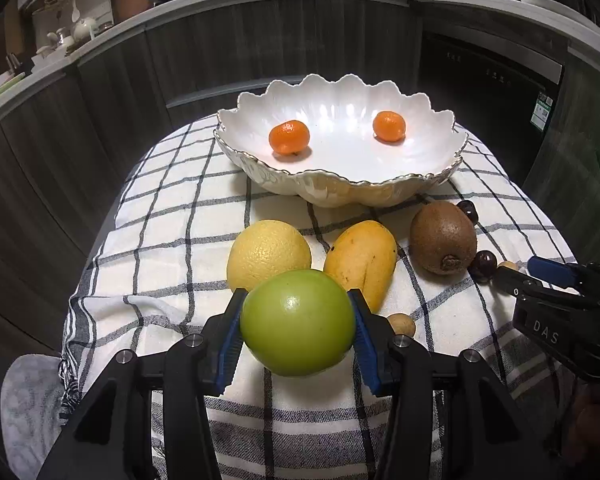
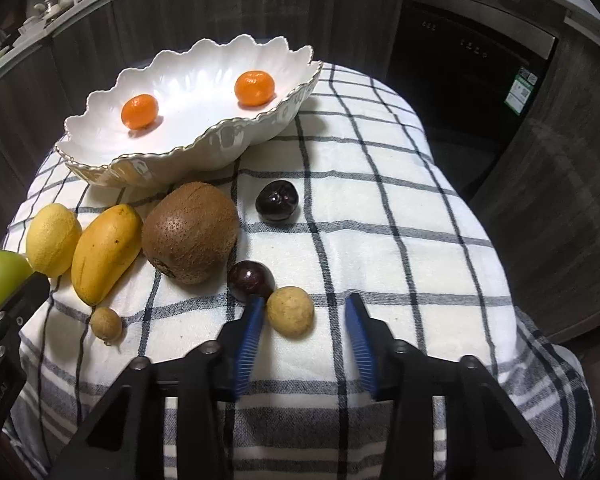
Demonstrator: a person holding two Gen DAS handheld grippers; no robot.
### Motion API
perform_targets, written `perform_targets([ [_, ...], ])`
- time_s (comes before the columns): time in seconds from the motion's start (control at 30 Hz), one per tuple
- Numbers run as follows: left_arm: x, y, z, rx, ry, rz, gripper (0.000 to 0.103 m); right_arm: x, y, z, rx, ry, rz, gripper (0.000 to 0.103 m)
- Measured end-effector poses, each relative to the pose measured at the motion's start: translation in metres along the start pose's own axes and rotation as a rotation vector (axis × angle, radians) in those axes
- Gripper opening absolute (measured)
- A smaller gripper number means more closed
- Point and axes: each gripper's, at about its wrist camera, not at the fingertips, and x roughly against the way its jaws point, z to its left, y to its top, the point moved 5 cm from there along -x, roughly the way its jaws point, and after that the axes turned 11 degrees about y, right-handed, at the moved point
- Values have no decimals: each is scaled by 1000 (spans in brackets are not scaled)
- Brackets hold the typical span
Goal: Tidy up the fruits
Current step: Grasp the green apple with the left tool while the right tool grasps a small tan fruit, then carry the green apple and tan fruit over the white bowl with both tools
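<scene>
My left gripper (image 1: 297,294) is shut on a green apple (image 1: 298,322), held just above the checked cloth (image 1: 172,208). Beyond it lie a yellow citrus (image 1: 268,254), a mango (image 1: 362,260) and a kiwi (image 1: 442,236). The white scalloped bowl (image 1: 340,194) at the back holds two mandarins (image 1: 289,137) (image 1: 389,126). My right gripper (image 2: 305,299) is open and low over the cloth. A tan longan (image 2: 290,311) sits between its fingers, close to the left pad, with a gap to the right pad. A dark round fruit (image 2: 250,280) lies just behind the left fingertip.
A second dark fruit (image 2: 277,202) lies right of the kiwi (image 2: 190,232), and a smaller longan (image 2: 106,323) sits in front of the mango (image 2: 104,254). The cloth drops off at the table's edges. Dark cabinets (image 2: 560,160) and an oven stand behind.
</scene>
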Motion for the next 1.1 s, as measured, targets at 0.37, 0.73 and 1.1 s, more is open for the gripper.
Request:
perform_targets([
  [0.37, -6, -1, 2, -5, 12, 17, 48, -12, 1, 8, 21, 55, 10, 27],
  [0.73, 4, 8, 9, 4, 19, -21, 48, 10, 9, 17, 44, 68, -35, 27],
  [1.1, 23, 40, 17, 44, -4, -85, 48, 45, 45, 28, 67, 97, -131, 27],
])
